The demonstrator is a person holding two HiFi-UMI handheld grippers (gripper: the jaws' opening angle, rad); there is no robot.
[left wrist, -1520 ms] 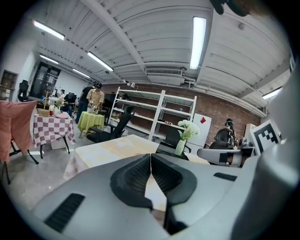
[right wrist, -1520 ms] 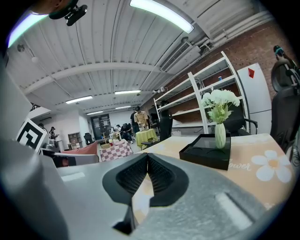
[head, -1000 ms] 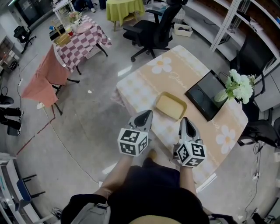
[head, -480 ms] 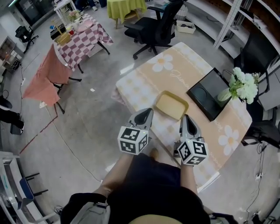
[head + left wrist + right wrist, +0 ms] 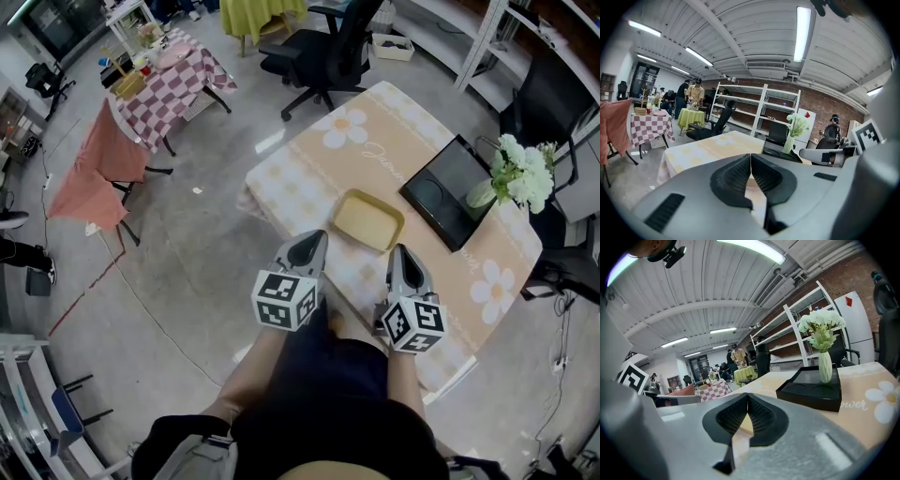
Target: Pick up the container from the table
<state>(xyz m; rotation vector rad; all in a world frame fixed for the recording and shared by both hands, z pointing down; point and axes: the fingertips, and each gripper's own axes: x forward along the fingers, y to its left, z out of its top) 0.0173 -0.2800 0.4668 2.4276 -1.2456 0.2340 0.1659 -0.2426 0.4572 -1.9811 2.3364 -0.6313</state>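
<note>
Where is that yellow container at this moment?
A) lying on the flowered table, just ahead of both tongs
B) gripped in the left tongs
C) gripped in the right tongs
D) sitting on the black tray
A: the container lies on the table just beyond the left tongs and right tongs, both shut with nothing between them.
</note>
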